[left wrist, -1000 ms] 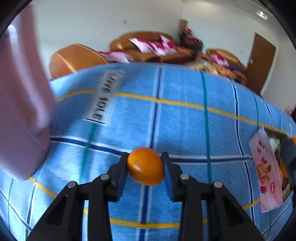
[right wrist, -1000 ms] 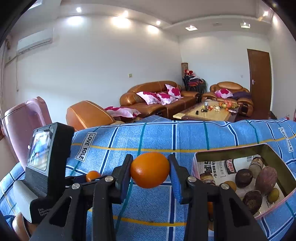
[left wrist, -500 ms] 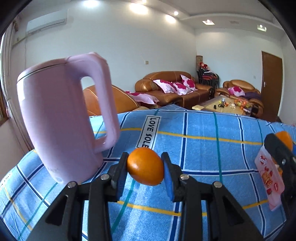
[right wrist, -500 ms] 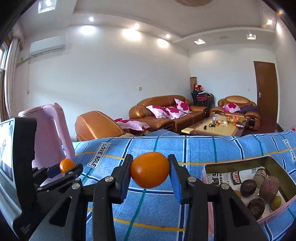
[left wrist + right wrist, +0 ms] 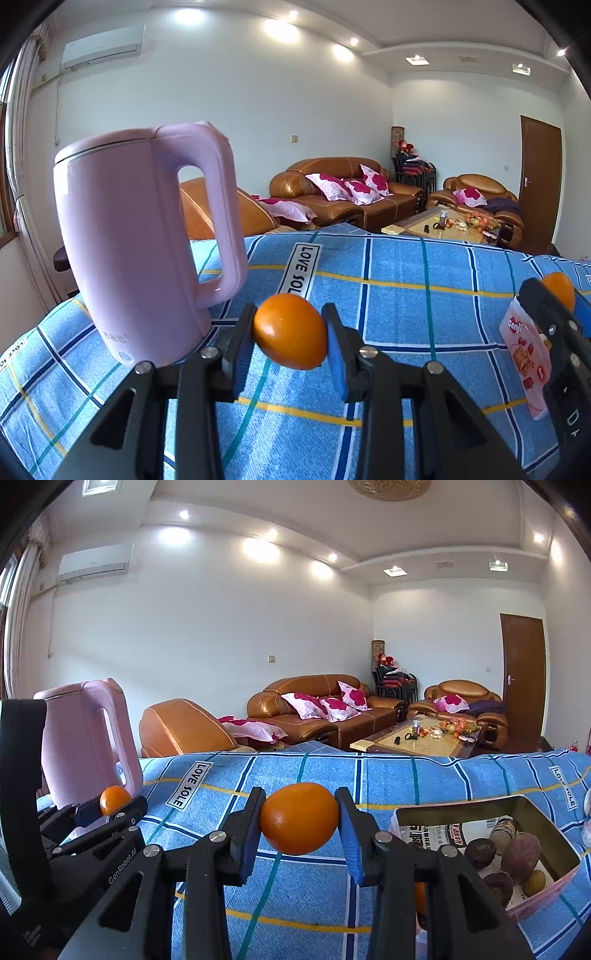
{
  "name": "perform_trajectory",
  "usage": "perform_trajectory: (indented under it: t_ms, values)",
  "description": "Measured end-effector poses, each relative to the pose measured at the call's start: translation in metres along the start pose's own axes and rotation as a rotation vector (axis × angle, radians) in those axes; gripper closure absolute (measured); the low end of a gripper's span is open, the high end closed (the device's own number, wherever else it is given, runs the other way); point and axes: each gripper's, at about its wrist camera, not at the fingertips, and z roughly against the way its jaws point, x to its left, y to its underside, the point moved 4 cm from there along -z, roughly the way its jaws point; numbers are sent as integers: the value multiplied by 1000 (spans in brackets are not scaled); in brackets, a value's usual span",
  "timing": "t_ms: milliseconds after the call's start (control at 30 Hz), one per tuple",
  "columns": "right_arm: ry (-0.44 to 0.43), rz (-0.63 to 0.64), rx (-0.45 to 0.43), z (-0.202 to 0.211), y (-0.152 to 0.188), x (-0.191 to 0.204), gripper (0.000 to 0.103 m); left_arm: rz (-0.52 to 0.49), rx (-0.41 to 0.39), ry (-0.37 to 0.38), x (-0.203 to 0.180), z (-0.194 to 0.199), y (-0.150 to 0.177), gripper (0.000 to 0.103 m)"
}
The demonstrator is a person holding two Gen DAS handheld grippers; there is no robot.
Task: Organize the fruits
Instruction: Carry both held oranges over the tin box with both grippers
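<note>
My left gripper point(image 5: 290, 338) is shut on an orange point(image 5: 290, 336) and holds it above the blue plaid cloth point(image 5: 399, 295), just right of a pink kettle point(image 5: 147, 236). My right gripper point(image 5: 300, 824) is shut on a second orange point(image 5: 300, 823), also held above the cloth. In the right wrist view the left gripper point(image 5: 107, 806) with its orange point(image 5: 113, 799) shows at the left. A pink box point(image 5: 543, 893) lined with newspaper sits at the right and holds several dark fruits point(image 5: 519, 856) and a small yellow one.
The pink kettle also shows in the right wrist view point(image 5: 85, 738), at the left edge. Beyond the table's far edge are brown sofas point(image 5: 325, 709) and a coffee table point(image 5: 417, 738).
Both grippers have risen and tilted up, each still holding its orange. The kettle has come fully into the left wrist view.
</note>
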Motion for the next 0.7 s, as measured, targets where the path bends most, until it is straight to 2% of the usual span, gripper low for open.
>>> perform_trajectory:
  t_ms: [700]
  values:
    - [43, -4, -8, 19, 7, -12, 62, -3, -10, 3, -5, 23, 9, 66]
